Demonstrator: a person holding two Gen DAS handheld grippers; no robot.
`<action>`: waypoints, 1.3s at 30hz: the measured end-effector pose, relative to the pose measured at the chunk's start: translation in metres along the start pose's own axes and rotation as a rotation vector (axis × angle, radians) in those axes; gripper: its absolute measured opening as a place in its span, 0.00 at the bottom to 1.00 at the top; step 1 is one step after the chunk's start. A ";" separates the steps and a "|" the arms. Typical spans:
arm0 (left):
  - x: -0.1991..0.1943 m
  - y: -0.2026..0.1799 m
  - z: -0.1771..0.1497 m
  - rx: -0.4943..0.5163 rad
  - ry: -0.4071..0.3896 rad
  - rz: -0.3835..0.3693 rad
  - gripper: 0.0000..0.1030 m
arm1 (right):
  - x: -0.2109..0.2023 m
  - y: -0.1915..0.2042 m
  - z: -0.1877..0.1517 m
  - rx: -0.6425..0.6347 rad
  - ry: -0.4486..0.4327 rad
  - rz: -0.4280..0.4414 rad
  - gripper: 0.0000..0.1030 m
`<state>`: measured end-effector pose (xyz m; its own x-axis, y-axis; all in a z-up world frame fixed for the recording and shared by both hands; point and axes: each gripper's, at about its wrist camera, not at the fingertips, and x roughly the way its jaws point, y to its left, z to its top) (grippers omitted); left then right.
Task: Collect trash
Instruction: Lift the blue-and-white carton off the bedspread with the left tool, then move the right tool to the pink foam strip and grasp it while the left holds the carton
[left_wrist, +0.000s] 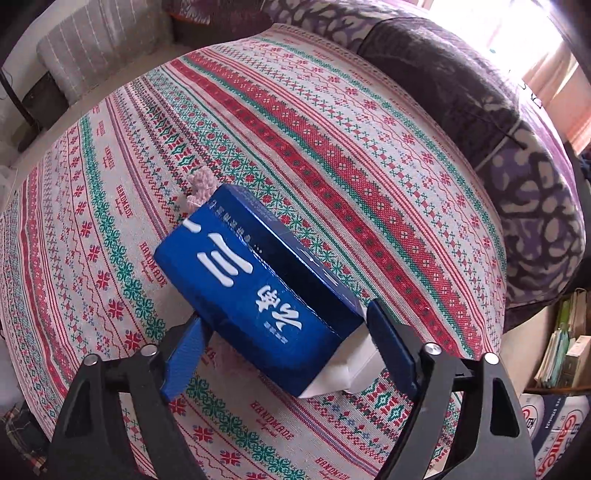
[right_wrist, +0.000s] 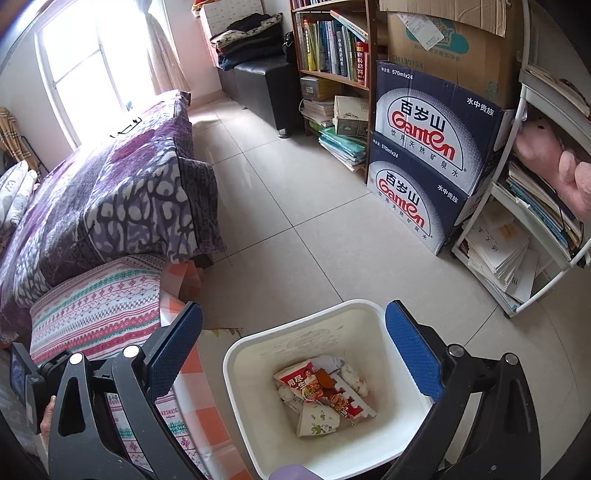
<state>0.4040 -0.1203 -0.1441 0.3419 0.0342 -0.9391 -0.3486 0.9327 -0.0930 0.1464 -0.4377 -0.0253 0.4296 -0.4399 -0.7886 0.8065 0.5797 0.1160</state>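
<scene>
Blue pads (left_wrist: 186, 363) of the left hand-held gripper (left_wrist: 291, 341) are pressed against both sides of a blue carton (left_wrist: 255, 291), which is held above the bench (left_wrist: 332, 147) covered in a patterned cloth. Beside the carton's far end a small pink knitted piece (left_wrist: 201, 188) is seen. By the right hand-held gripper (right_wrist: 293, 350) nothing is held; its fingers are spread wide over a white trash bin (right_wrist: 258, 424), in which wrappers (right_wrist: 325, 395) are collected on the tiled floor (right_wrist: 314, 221).

Glossy blue paper carton (left_wrist: 255, 288), woven matt tablecloth (left_wrist: 332, 147), smooth white plastic bin (right_wrist: 258, 417).
</scene>
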 end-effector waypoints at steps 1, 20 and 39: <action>-0.003 0.002 -0.002 0.015 -0.014 -0.018 0.67 | 0.002 0.000 0.000 0.010 0.008 0.002 0.92; -0.068 0.129 -0.011 0.246 -0.061 -0.255 0.41 | -0.006 0.098 -0.048 -0.180 0.098 0.150 0.92; -0.141 0.250 0.057 0.077 -0.344 -0.171 0.38 | 0.032 0.301 -0.187 -0.270 0.417 0.255 0.86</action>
<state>0.3181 0.1283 -0.0163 0.6667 -0.0178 -0.7451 -0.1993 0.9591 -0.2012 0.3264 -0.1491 -0.1288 0.3563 0.0146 -0.9342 0.5416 0.8116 0.2192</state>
